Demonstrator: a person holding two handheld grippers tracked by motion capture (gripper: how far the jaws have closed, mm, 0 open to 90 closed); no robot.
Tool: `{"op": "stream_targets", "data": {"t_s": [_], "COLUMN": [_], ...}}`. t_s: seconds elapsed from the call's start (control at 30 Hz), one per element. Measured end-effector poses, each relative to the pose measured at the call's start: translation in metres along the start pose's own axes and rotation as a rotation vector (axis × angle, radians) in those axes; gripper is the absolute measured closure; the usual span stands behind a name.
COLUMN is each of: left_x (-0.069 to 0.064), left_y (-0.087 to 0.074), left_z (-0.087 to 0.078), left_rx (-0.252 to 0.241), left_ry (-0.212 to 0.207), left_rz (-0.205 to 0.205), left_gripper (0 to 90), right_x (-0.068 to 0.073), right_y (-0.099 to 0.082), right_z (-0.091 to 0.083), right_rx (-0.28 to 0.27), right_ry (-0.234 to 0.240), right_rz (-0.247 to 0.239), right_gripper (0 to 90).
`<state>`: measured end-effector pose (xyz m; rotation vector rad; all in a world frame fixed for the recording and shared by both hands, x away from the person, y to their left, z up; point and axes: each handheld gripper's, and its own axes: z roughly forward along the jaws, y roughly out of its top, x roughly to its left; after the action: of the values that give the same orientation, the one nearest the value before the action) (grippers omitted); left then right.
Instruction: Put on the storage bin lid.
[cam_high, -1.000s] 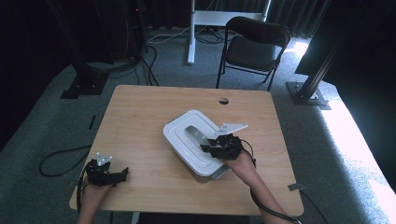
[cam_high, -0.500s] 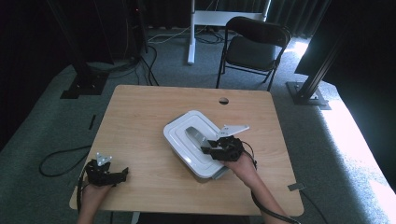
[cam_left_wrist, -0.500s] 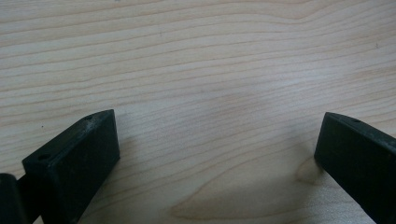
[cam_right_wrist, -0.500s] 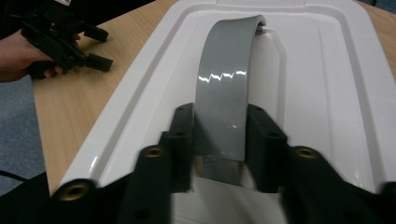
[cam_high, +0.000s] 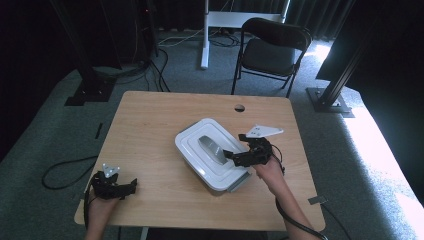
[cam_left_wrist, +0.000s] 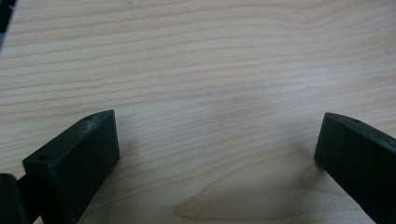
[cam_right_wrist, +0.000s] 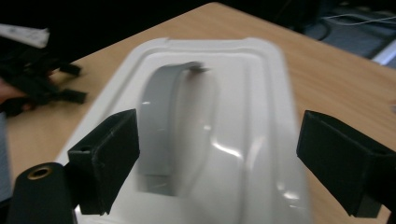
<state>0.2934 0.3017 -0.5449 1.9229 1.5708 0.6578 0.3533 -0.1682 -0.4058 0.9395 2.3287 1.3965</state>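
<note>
A white lidded box (cam_high: 197, 137) with a grey handle (cam_high: 211, 148) on its lid lies slantwise in the middle of the wooden table (cam_high: 150, 115). My right gripper (cam_high: 231, 157) hovers at the box's right side and points at the handle. Its jaws have just been opening and stand wide apart. In the right gripper view (cam_right_wrist: 219, 140) the handle (cam_right_wrist: 159, 112) lies just ahead of the left jaw, and no pad presses on it. My left gripper (cam_high: 131, 186) rests open on bare wood at the table's front left corner (cam_left_wrist: 217, 154).
A black folding chair (cam_high: 272, 45) stands beyond the table's far edge. A small round hole (cam_high: 239, 108) sits near the table's back edge. Dark stand feet (cam_high: 90, 92) and cables lie on the grey floor around the table.
The right gripper has let go of the grey handle, opened its jaws and drawn back a little toward the box's right side. The left gripper has stayed put.
</note>
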Motion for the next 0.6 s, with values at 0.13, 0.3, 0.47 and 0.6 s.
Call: {"op": "stream_targets", "data": {"t_s": [0.13,0.3,0.47,0.6], "left_x": [0.0,-0.006,-0.02,-0.031], "left_y": [0.002,0.007,0.014,0.021], "left_z": [-0.003,-0.007,-0.01,-0.013], "left_rx": [-0.006,0.004,-0.014,-0.048], "left_ry": [-0.018,-0.047,-0.08,-0.098], "left_rz": [-0.041,-0.037,0.002,-0.011], "left_gripper": [0.4,0.3,0.3,0.4], "right_x": [-0.014,-0.033,-0.063,-0.079], "right_y": [-0.004,-0.013,-0.025,-0.032], "right_z": [-0.003,-0.009,-0.013,-0.012], "right_rx": [-0.002,-0.049,-0.076,-0.063], "right_ry": [-0.047,-0.089,-0.161,-0.206], "right_rz": [0.01,0.055,0.133,0.162], "right_gripper": [12.4,12.4,12.5,12.6]}}
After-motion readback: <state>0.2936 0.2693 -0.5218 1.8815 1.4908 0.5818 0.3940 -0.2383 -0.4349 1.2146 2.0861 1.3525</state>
